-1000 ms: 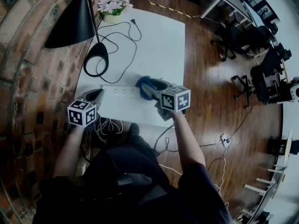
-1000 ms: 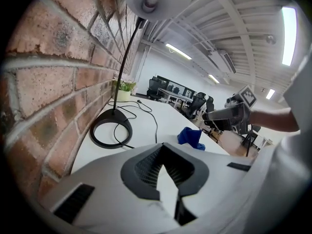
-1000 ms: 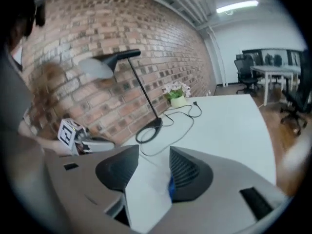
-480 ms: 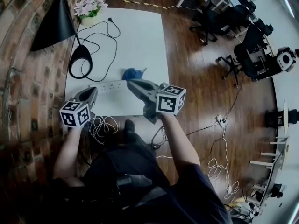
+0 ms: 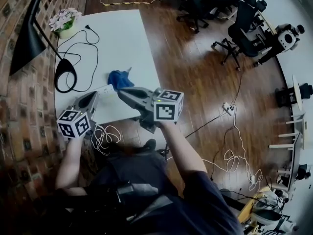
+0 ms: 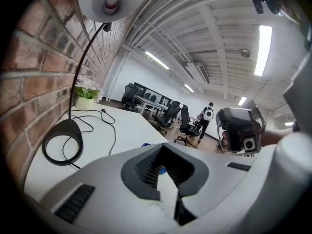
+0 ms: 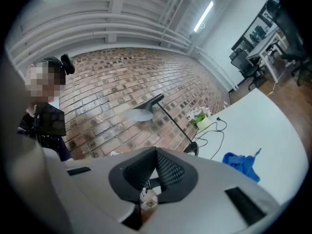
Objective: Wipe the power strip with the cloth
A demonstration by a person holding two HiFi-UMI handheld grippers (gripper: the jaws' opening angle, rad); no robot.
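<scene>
Both grippers have been drawn back toward the person and raised since a second ago. The blue cloth, which was then pressed on the power strip by the right gripper, has been left lying on the table.

Head view: the left gripper (image 5: pixel 94 96) and the right gripper (image 5: pixel 121 92) are held side by side over the near edge of the white table (image 5: pixel 122 38). A short stretch of the white power strip (image 5: pixel 104 88) is seen between their tips. The blue cloth (image 5: pixel 120 78) lies bunched on the table just beyond the strip, clear of both grippers. A black lamp (image 5: pixel 29 39), a looped black cable (image 5: pixel 88 50) and a flower pot (image 5: pixel 63 26) are set further back, along the brick wall (image 5: pixel 19 111). Office chairs (image 5: pixel 239 31) stand on the wooden floor (image 5: pixel 195 77).

Left gripper view: the jaws of the left gripper (image 6: pixel 163 165) are pressed together with nothing gripped between them. A sliver of the blue cloth (image 6: pixel 145 144) shows just over the jaw housing, with the lamp base (image 6: pixel 62 141) to the left.

Right gripper view: the jaws of the right gripper (image 7: pixel 156 172) are likewise closed and empty. The blue cloth (image 7: pixel 241 164) is seen on the table to the right, well apart from the jaws. The lamp (image 7: pixel 146 110) and flower pot (image 7: pixel 200 119) stand against the brick wall behind.
</scene>
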